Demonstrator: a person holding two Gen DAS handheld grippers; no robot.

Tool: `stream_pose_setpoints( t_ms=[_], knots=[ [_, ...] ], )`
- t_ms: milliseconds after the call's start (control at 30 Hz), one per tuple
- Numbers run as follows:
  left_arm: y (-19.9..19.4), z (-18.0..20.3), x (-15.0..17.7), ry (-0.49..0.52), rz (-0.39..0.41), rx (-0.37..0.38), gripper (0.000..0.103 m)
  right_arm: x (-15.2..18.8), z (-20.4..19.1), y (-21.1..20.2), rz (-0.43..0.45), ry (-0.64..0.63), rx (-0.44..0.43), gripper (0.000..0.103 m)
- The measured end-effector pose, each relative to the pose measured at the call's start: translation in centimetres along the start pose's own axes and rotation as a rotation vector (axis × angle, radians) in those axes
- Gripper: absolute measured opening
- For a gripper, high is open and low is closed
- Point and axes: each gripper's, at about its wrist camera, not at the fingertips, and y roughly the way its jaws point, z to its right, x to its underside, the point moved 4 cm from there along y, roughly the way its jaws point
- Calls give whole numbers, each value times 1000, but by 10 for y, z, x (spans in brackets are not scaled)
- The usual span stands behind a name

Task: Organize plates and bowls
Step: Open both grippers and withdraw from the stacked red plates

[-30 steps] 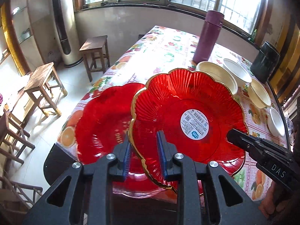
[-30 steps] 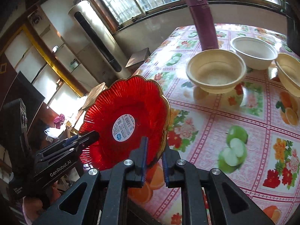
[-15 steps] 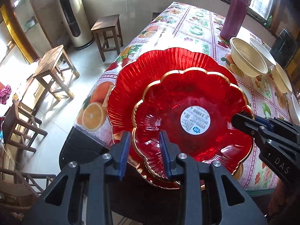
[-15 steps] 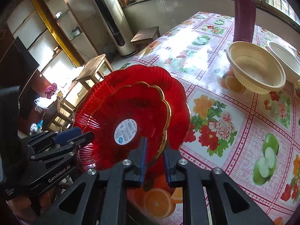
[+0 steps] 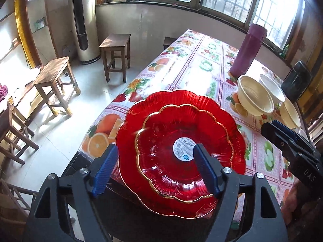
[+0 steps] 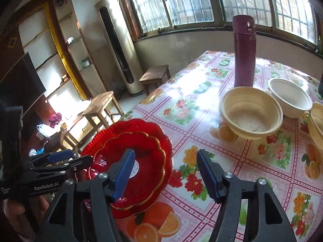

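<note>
Small red plate [image 5: 173, 161] now released onto large plate [image 5: 129, 141], both fingers opening

The big plate [image 5: 129, 141] is mostly covered by the small plate [image 5: 161, 171]. A pad [image 6: 123, 173] hides part of its sticker [image 6: 135, 168]. The yellowish bowl [image 6: 317, 127] is cut by the frame edge; sticker print is unreadable.
</note>
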Motion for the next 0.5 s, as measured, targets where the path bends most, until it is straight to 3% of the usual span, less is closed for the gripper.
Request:
stream_pose_setpoints(
  t_ms=[133, 267, 333, 467, 500],
  knots=[
    [-16, 27, -6, 41, 86, 6, 84, 3, 34, -23, 132, 27, 36, 75],
    [-33, 68, -9, 212, 205, -154, 84, 5, 74, -41, 220, 90, 80, 78],
    [-41, 91, -8, 282, 269, -193, 84, 5, 94, -52, 260, 131, 88, 78],
    [-67, 141, -27, 337, 379, -115, 84, 5, 130, -77, 337, 175, 136, 80],
    [-82, 156, -35, 353, 438, -94, 84, 4, 141, -86, 360, 186, 153, 81]
  ],
)
